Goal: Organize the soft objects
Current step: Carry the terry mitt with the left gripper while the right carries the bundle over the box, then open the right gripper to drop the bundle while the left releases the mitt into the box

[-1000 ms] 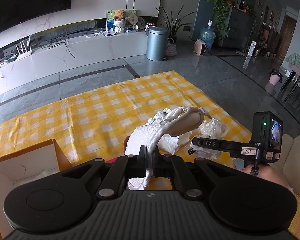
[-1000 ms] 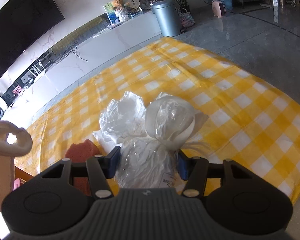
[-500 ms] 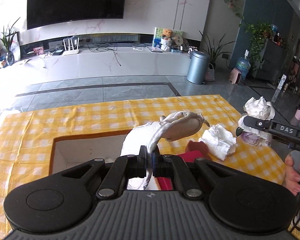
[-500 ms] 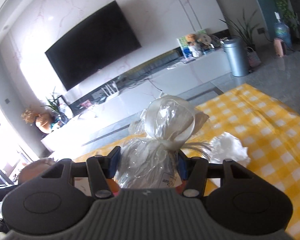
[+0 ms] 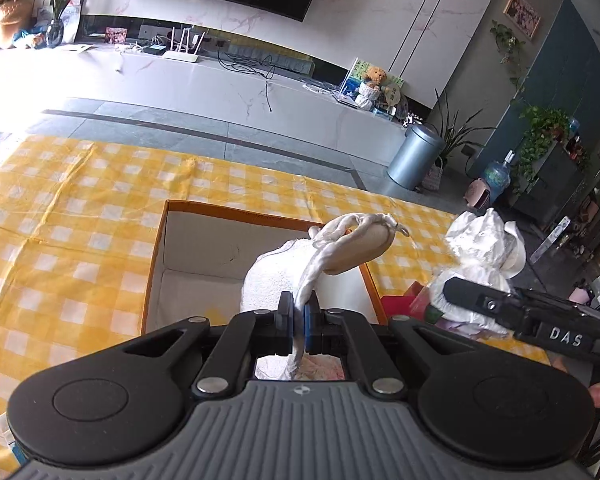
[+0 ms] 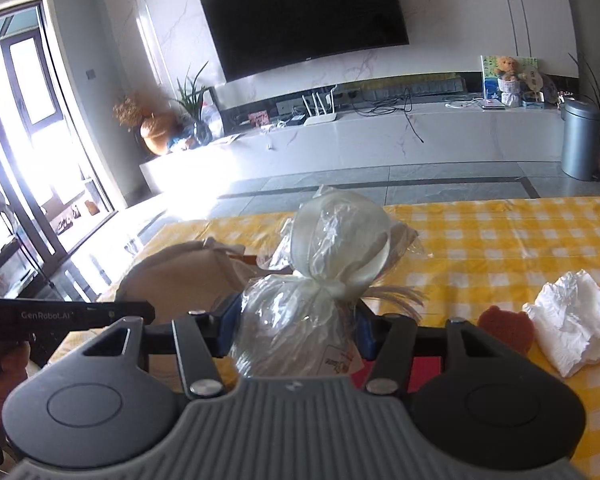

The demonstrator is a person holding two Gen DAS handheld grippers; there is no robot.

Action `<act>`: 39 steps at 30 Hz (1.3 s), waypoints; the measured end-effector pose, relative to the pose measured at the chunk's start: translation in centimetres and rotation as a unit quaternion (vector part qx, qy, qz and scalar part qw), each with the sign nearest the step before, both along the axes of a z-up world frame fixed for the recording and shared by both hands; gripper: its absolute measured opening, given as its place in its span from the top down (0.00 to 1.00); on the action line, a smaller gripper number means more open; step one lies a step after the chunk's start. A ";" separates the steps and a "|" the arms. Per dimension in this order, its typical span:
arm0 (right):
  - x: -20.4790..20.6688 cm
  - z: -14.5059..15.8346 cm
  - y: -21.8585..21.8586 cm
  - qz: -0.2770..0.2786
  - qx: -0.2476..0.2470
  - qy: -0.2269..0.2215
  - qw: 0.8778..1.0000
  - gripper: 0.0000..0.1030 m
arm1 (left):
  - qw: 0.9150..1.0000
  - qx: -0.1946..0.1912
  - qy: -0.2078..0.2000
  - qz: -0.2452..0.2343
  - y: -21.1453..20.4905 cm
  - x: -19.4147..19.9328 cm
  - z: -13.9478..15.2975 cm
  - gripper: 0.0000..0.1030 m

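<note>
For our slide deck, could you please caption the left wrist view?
Left tool pinches a white cloth pouch above the open cardboard box on yellow checked tablecloth.

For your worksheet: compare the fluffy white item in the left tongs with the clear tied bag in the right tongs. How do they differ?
The fluffy white item is opaque and towel-like; the clear tied bag is see-through, crinkly plastic. The item is pinched by a thin strap, so the left tongs are nearly shut; the bag's bulk fills the wide-set right tongs. The item hangs over the cardboard box; the bag does not. Both are soft and lifted.
</note>
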State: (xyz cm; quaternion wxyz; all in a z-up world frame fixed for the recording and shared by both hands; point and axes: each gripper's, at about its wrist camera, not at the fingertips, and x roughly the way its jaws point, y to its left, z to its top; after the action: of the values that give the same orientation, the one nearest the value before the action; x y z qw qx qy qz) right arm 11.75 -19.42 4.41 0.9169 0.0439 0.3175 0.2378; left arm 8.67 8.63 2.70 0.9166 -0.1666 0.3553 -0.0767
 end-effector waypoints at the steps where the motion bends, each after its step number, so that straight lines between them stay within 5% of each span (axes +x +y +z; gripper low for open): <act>1: 0.2 -0.3 0.9 0.007 -0.014 0.002 1.000 0.46 | 1.000 -0.004 0.001 0.001 0.4 0.0 -0.4 0.95; 8: 3.7 -3.1 8.5 0.061 -0.152 0.019 0.986 0.46 | 0.999 -0.031 0.016 0.022 2.8 0.5 -2.2 0.95; 17: 9.8 -9.3 15.0 0.081 -0.352 0.098 0.927 0.48 | 0.999 -0.018 0.011 0.025 3.4 -0.3 -1.9 0.95; 23: 9.2 -10.4 15.7 0.081 -0.383 0.100 0.915 0.33 | 0.999 0.005 0.001 0.034 3.3 -0.3 -1.5 0.95; 26: 8.3 -9.5 15.3 0.081 -0.377 0.073 0.920 0.20 | 0.999 0.021 -0.005 0.047 3.4 -0.4 -1.2 0.95; 34: 4.0 -3.6 11.5 0.044 -0.286 -0.043 0.956 0.12 | 0.995 0.066 -0.021 0.070 2.8 0.0 -0.6 0.95; 39: 2.2 -0.1 6.6 -0.011 -0.199 -0.086 0.976 0.11 | 0.985 0.160 -0.002 0.070 -1.0 2.5 -3.0 0.95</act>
State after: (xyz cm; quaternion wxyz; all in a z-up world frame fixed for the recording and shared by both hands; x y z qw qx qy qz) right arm 13.93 -12.80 4.32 0.9335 -0.1568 0.2782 0.1629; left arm 11.16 7.65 -0.30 0.9351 -0.0427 0.3488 0.0454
